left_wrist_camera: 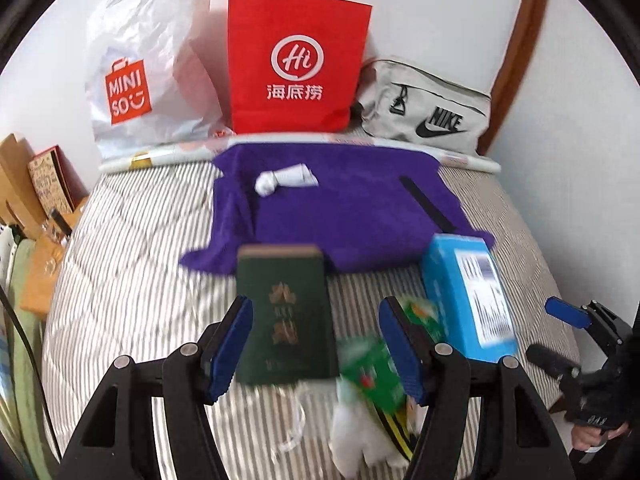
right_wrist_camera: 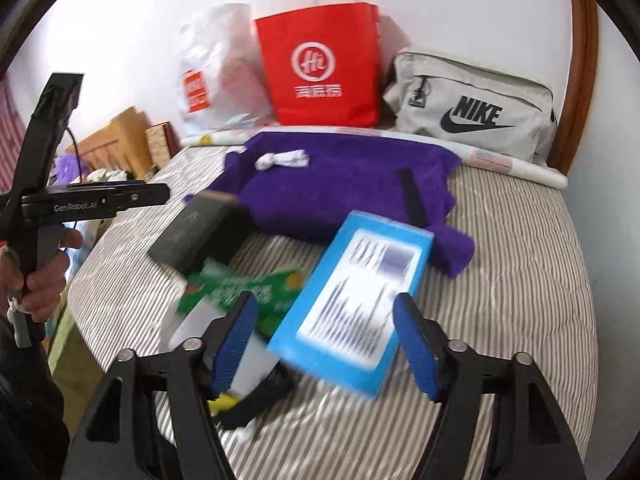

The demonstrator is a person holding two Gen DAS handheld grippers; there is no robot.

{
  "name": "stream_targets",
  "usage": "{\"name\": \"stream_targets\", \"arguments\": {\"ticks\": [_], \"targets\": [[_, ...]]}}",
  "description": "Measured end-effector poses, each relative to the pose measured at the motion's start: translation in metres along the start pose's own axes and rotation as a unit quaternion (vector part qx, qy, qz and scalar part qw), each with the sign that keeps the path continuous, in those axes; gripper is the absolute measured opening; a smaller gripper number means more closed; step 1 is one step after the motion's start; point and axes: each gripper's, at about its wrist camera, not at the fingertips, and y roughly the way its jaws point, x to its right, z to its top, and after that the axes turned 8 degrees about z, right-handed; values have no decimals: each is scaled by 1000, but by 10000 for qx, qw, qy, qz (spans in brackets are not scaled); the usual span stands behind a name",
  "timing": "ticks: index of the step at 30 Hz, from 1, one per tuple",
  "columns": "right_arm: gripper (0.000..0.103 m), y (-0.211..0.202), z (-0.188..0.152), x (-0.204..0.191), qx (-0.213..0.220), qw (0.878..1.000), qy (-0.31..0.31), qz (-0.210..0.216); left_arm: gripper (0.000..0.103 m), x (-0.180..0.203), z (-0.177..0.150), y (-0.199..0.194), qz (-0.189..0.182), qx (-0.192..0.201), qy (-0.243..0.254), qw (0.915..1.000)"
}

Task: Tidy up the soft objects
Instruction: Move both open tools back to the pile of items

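On the striped bed cover [left_wrist_camera: 132,240], a purple towel [left_wrist_camera: 344,208] is spread toward the far edge, with a small knotted white cloth [left_wrist_camera: 280,180] resting on its upper left part and a black strap [left_wrist_camera: 428,204] laid across its right side. Nearer the cameras, a dark green booklet [left_wrist_camera: 286,316] is seen just below the towel's front edge; a blue box [left_wrist_camera: 468,300] with a white printed label lies to its right, one corner overlapping the towel. Between and below these two, a green packet [left_wrist_camera: 372,372] is noted, blurred, with white soft material [left_wrist_camera: 356,440] and a yellow-and-black band beside it; exact contact among them cannot be told.

Left gripper [left_wrist_camera: 316,352]: jaws stand moderately apart, framing the booklet in its own view; the blue pads [left_wrist_camera: 234,352] are not seen pressing on anything, and nothing is held. From the right wrist view it is seen raised at the left, gripped by a hand [right_wrist_camera: 40,280].

Right gripper [right_wrist_camera: 324,344]: jaws stand wide, pads clear of the blue box [right_wrist_camera: 356,300] seen between them; nothing is gripped.

Against the white wall at the back, a white Miniso plastic bag [left_wrist_camera: 152,68], a red paper bag [left_wrist_camera: 296,64] and a grey Nike pouch [left_wrist_camera: 428,108] are lined up left to right, behind a rolled patterned sheet [left_wrist_camera: 168,156]. Brown cardboard boxes [left_wrist_camera: 24,184] are stacked beside the bed at left.
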Motion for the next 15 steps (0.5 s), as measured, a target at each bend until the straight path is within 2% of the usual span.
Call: {"name": "stream_targets", "arguments": {"ticks": [1,5,10,15], "targets": [[78,-3,-6,-4,8,10000,-46,18,64,1,-6,-2,-10,-4,-12,10000],[78,-4,-38,-20,-88,9998,-155,134,64,4,-35,-5,153,-34,-14,9999],[78,22,-76,-22,-516,9971,244,499,64,-1,-63,-1,97,-189,-185,9996],[78,39,-94,-21,-514,9946,641,635,64,-7,-80,1,238,-189,-302,9991]]}}
